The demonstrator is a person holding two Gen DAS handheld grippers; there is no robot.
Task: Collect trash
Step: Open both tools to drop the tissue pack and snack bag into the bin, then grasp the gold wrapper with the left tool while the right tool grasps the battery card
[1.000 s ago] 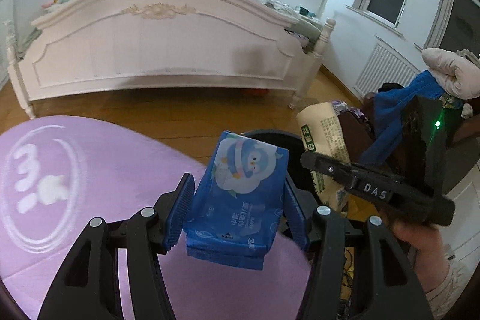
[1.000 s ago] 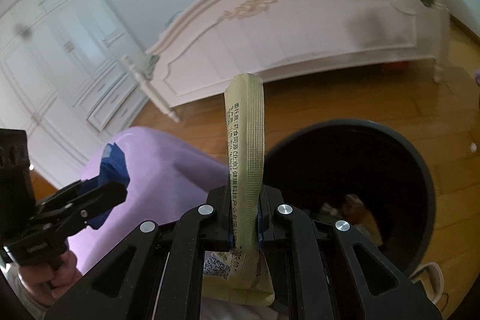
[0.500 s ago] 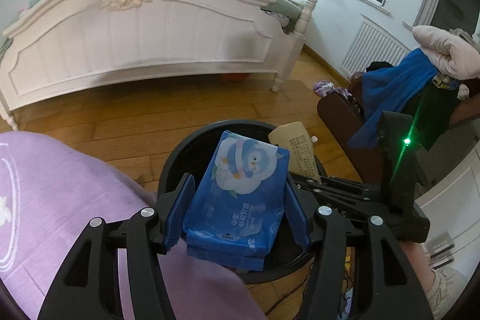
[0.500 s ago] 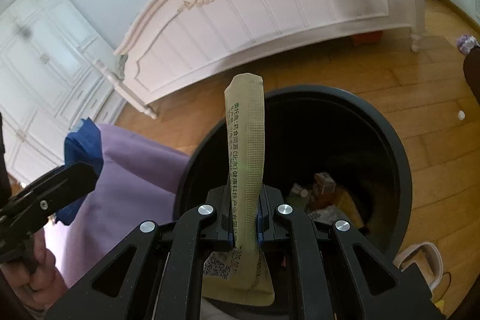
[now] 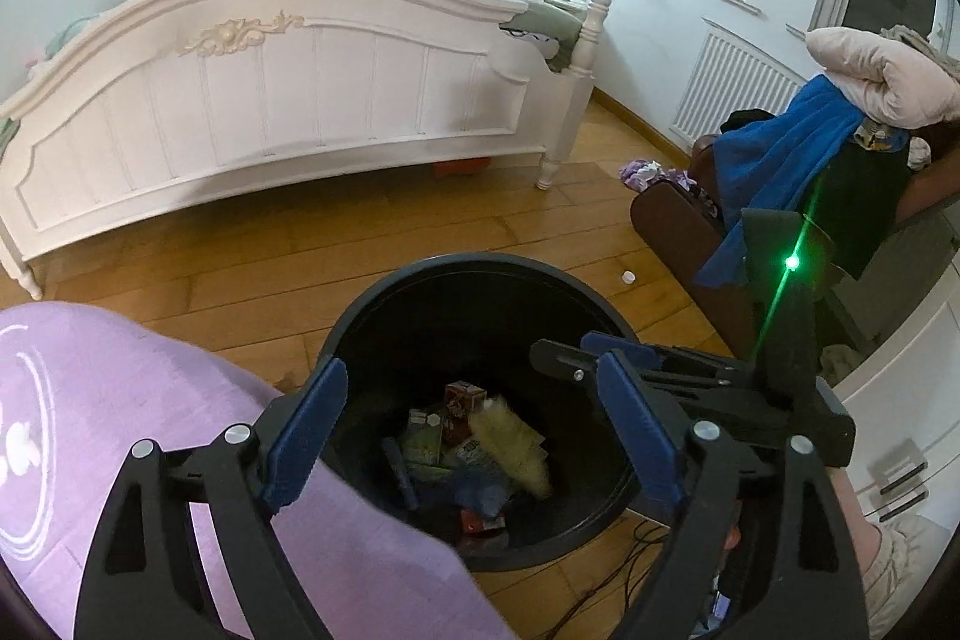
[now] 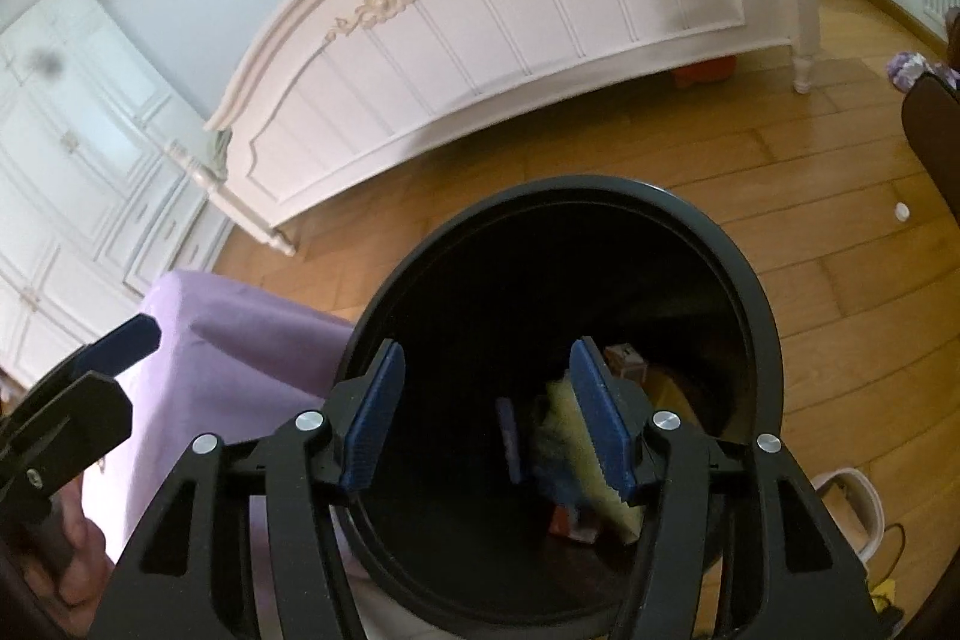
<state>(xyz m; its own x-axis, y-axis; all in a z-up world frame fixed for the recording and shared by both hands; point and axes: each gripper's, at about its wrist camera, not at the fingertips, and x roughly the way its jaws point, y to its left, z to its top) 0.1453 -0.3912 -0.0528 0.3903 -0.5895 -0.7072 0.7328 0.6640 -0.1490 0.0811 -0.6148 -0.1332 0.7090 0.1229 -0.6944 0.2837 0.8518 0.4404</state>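
A black round trash bin (image 5: 372,304) stands on the wooden floor; it also shows in the right wrist view (image 6: 762,304). My left gripper (image 5: 474,436) is open and empty above the bin's mouth. My right gripper (image 6: 486,418) is open and empty above the same bin, seen at the right in the left wrist view (image 5: 600,346). Inside lie the yellow-beige wrapper (image 5: 516,448), blurred in the right wrist view (image 6: 570,418), the blue tissue pack (image 5: 480,490) and several small cartons (image 5: 462,400).
A purple rug (image 5: 120,400) lies left of the bin. A white bed footboard (image 5: 270,100) stands behind. A brown chair piled with blue and pink clothes (image 5: 780,160) is to the right. A small white cap (image 5: 628,276) lies on the floor. Cables (image 5: 636,538) run by the bin.
Both grippers opened over the bin. The blue tissue pack left my left gripper and the yellow-beige wrapper left my right gripper; both now lie in the bin.
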